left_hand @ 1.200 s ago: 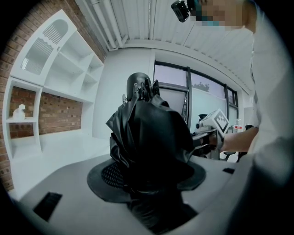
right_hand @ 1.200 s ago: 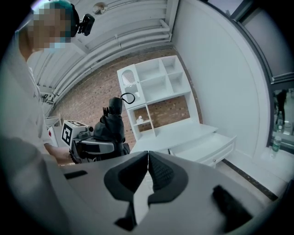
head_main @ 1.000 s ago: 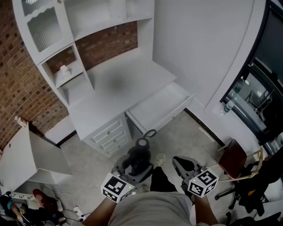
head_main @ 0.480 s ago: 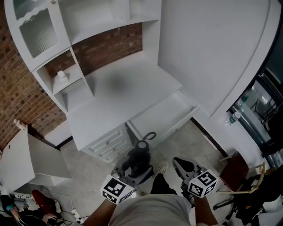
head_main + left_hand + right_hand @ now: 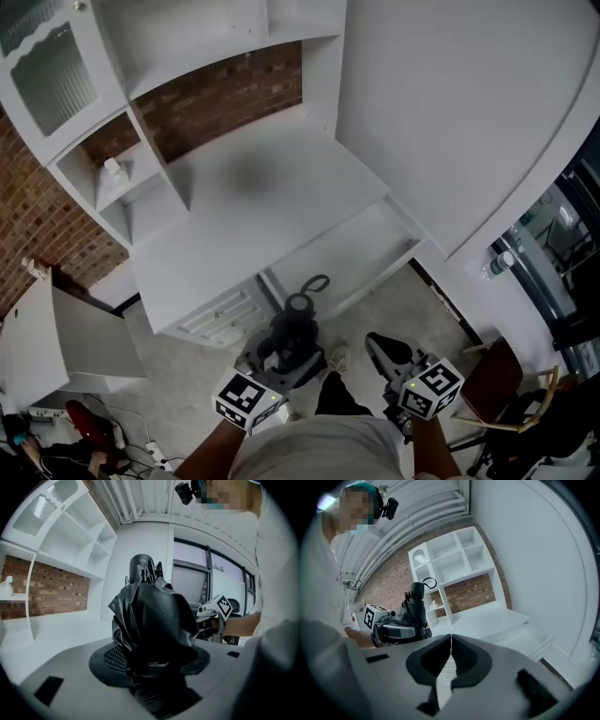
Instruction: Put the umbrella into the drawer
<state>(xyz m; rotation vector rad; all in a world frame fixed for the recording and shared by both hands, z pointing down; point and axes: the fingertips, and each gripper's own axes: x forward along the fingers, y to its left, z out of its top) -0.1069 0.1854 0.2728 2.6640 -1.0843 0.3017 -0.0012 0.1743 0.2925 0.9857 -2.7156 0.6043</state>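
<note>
left gripper (image 5: 281, 354) clamping black umbrella (image 5: 150, 620), drawer (image 5: 349, 255) open

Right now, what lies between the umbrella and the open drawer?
Nothing: in the head view the strap loop of the umbrella overlaps the front edge of the drawer, with no object between.

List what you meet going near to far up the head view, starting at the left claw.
left claw → umbrella → open drawer → desk top → brick back wall

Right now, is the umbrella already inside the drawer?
No, the left gripper holds the umbrella out in front of the open drawer.
</note>
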